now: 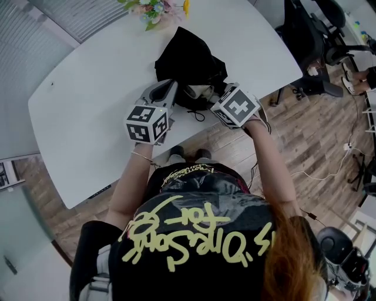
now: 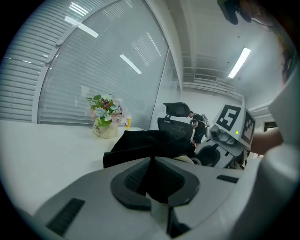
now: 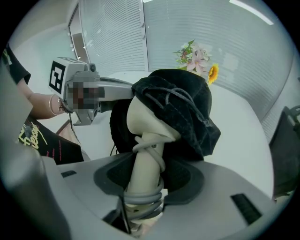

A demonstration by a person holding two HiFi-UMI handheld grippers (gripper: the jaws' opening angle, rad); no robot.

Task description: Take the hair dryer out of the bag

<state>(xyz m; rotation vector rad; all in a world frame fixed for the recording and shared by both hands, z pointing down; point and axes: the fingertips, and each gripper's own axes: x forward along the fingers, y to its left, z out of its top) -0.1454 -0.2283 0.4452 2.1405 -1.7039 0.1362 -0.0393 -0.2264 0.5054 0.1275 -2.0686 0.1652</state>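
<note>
The black bag lies on the white counter, its mouth turned toward the near edge where the person stands, and a pot of flowers sits behind it at the far edge. The hair dryer is only partly out. Its cream handle and the lower part of its body stick out of the mouth toward the near edge, while the head is covered by the dark fabric, which drapes over it like a hood. The two grippers meet at the mouth from either side, and the split of work looks deliberate: one pins the bag so that the other can draw the dryer free without dragging the bag along. The left gripper lies nearly level with its jaws almost fully together, nipping a fold of the bag's black cloth at the rim, which is dark between the pads. The right gripper points steeply down with its jaws partly open around the dryer's handle. The pads bear on the handle just above the grey cord that is wound round it. The handle is the narrow, rigid part, so it seems the sensible place to take hold, though the cord loops close under the pads might snag or shift. The task appears about halfway along, since the dryer's head has not yet cleared the fabric.
</note>
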